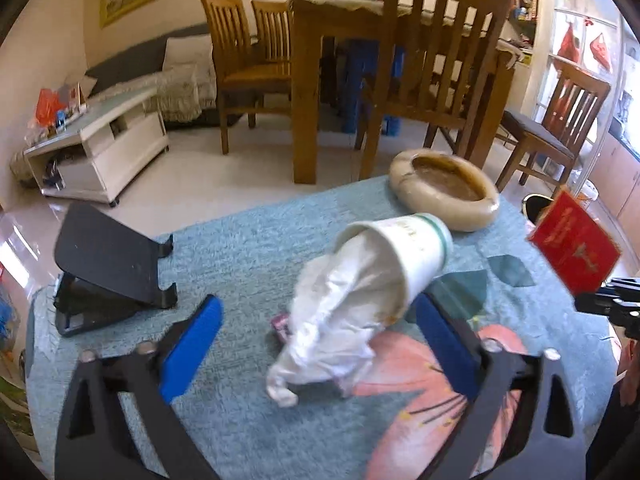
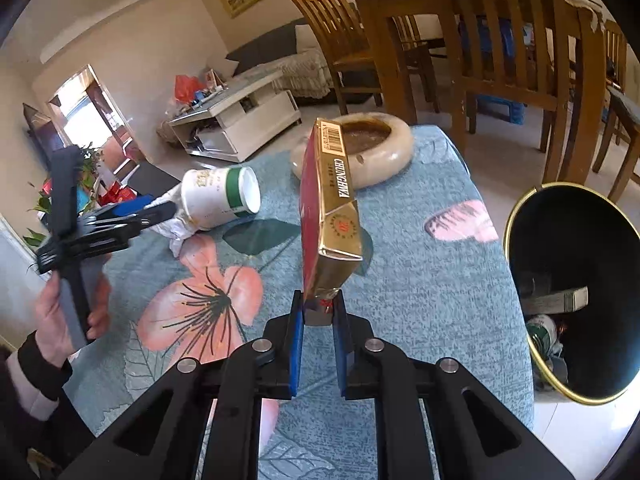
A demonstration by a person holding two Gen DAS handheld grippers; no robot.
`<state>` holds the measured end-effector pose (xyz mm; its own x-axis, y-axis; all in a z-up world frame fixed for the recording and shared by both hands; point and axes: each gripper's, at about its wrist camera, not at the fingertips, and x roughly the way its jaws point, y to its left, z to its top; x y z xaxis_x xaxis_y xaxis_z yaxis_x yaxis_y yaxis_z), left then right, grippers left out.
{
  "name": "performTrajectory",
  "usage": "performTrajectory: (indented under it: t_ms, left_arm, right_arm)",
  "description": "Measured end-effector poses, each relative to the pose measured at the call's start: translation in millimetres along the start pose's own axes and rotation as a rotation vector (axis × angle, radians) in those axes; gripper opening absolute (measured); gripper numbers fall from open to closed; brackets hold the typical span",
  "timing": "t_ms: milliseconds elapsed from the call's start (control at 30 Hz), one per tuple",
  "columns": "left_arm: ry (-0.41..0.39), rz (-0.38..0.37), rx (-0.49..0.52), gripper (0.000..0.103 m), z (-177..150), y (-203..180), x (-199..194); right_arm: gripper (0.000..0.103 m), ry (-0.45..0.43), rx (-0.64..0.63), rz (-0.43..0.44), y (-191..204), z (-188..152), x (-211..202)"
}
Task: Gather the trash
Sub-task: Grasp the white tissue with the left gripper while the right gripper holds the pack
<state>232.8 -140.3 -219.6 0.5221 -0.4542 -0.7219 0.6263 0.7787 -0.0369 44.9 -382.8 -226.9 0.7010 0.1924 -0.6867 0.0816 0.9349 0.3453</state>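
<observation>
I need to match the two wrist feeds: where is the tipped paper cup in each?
Left wrist: paper cup lies on its side at centre, between the open left fingers.
Right wrist: paper cup at left of centre.
Shared landmark: stone ashtray just behind it.

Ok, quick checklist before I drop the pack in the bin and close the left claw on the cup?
1. Right claw shut on the pack: ok, gripped at its lower end.
2. Pack over the bin: not ok, it is above the tablecloth.
3. Bin mouth open: ok, some trash already inside.
4. Left claw open around the cup: ok, pads not pressing.
5. Tissue secure in the cup: cannot tell, it spills out.
6. Ashtray apart from the cup: ok.
</observation>
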Motion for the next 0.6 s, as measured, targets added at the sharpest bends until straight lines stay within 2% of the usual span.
performTrajectory:
  t_ms: [33,100,133,200,233,433,600]
  left_arm:
    - [0.010,-0.002,-0.006,0.081,-1,3,4]
    - [0.028,-0.003,-0.002,0.058,-4,5,9]
    - [0.046,-0.002,0.002,0.040,-7,5,12]
    - [0.043,0.022,-0.009,0.028,-10,7,11]
    - [0.033,0.018,-0.029,0.012,-12,10,6]
    - [-0.034,0.031,-0.086,0.010,-15,13,-21]
    - [-0.057,-0.022,-0.109,0.010,-24,6,-47]
  right_arm:
    - [0.014,-0.002,0.002,0.004,0,0,0]
    - [0.014,-0.004,0.007,0.010,0,1,1]
    - [0.014,-0.005,0.008,0.012,-1,2,1]
    - [0.014,-0.005,0.006,0.014,-1,1,1]
    - [0.014,-0.006,0.004,0.015,-1,0,1]
    - [0.014,-0.005,0.009,0.017,-4,-4,1]
    - [0.014,0.029,0.025,0.016,-7,-6,7]
